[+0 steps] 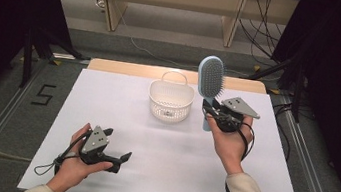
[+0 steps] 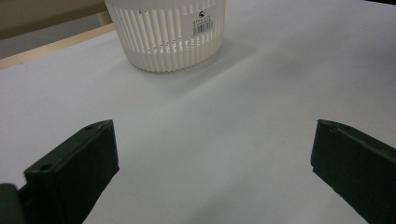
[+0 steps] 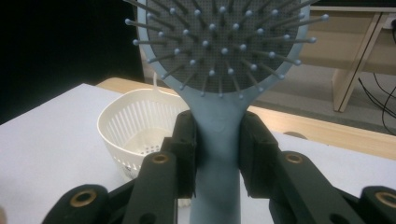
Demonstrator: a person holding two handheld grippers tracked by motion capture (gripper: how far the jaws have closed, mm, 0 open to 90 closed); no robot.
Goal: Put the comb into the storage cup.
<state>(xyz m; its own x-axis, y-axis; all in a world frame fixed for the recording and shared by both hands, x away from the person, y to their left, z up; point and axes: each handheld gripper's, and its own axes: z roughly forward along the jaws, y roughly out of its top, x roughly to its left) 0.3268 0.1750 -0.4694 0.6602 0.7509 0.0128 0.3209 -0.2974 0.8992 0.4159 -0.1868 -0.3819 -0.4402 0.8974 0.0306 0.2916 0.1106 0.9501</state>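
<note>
A light blue hairbrush (image 1: 210,79) with a grey bristle pad stands upright above the table, right of a white slatted basket (image 1: 171,101). My right gripper (image 1: 213,110) is shut on the brush's handle (image 3: 217,154), the bristles facing the camera in the right gripper view. The empty basket (image 3: 135,130) sits below and left of the brush there. My left gripper (image 1: 117,146) rests low at the table's front left, open with nothing between its jaws. In the left gripper view the basket (image 2: 168,32) stands ahead of the open left gripper (image 2: 212,154).
The white table top (image 1: 175,152) has a wooden strip along its far edge. Dark curtains flank both sides. Wooden furniture legs and cables lie on the floor beyond the table. A "5" marks the floor at left.
</note>
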